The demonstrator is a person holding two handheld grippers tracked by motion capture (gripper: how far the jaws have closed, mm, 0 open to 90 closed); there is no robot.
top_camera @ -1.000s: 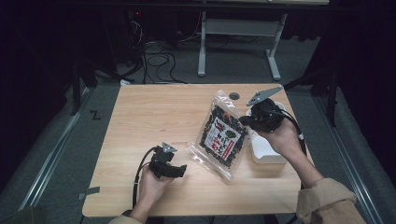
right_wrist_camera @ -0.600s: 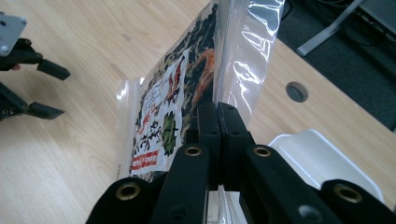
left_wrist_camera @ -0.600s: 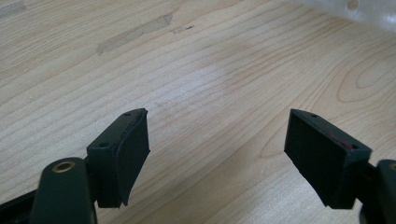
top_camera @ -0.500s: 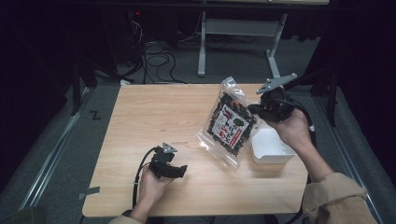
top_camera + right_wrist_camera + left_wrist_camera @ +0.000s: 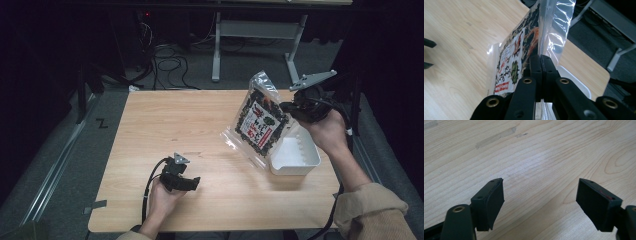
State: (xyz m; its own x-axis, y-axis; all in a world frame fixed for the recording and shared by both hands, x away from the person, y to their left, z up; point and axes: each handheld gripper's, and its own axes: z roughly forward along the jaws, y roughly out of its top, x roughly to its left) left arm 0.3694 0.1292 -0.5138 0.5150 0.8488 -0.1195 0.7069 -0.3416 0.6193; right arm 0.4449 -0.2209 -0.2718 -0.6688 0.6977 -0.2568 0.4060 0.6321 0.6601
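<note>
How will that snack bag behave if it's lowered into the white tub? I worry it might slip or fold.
The snack bag hangs from one edge in the right gripper without drooping, so it is probably light and fairly stiff. Its glossy clear film could slide between the shut jaws. It looks bigger than the white tub, so it would likely lean on the rim rather than lie flat.

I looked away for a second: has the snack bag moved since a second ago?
Yes. The right gripper has carried the snack bag up and to the right; it now hangs tilted over the white tray, which stayed put on the table.
</note>
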